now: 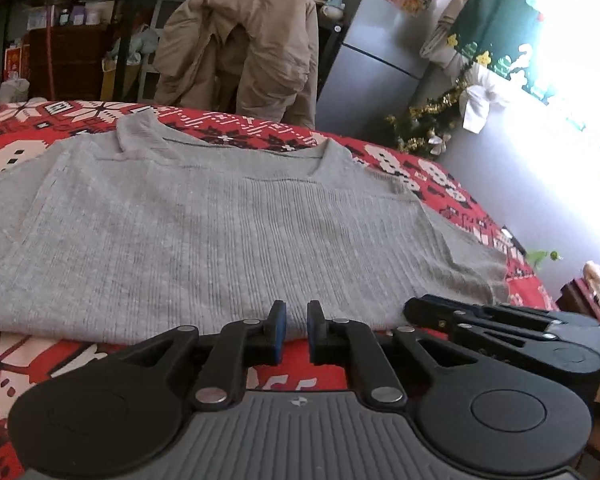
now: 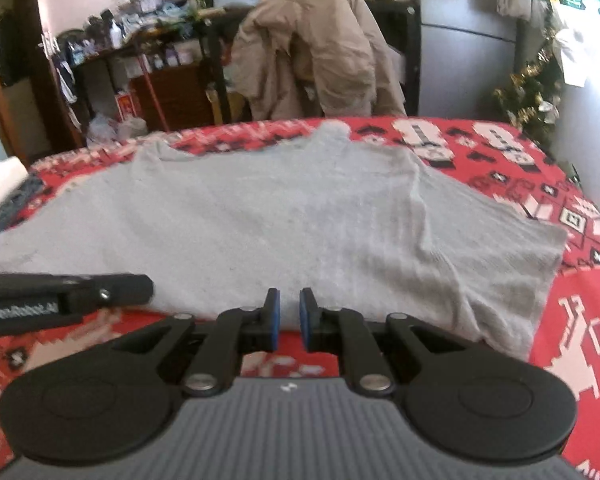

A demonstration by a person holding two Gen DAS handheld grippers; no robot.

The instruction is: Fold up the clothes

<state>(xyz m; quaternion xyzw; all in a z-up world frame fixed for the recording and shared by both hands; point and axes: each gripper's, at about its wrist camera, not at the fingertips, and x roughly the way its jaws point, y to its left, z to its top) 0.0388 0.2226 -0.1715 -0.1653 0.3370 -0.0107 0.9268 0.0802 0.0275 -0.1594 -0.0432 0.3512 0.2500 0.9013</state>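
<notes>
A grey ribbed sweater [image 1: 228, 232] lies spread flat on a bench covered with a red and white patterned cloth [image 1: 28, 360], filling the middle of both wrist views, its neckline toward the top of the frame and its hem along the near edge. In the left wrist view the left gripper [image 1: 297, 332] sits at the lower centre, its blue-padded fingers [image 1: 279, 330] slightly parted with a narrow gap, gripping nothing, tips just at the hem. The right gripper [image 2: 289, 318] is posed alike in its own view, fingers [image 2: 274, 316] released with a small gap at the hem's edge. Each gripper shows in the other's view: the right one at lower right of the left view, the left one at mid-left of the right view, both beside the hem. A strip of bare cloth runs below the hem, and wider bare cloth lies at the right of the right view past the sweater's sleeve edge [image 2: 556, 256]. Beyond the far edge a chair draped with a tan jacket [image 1: 240, 48] stands close.
</notes>
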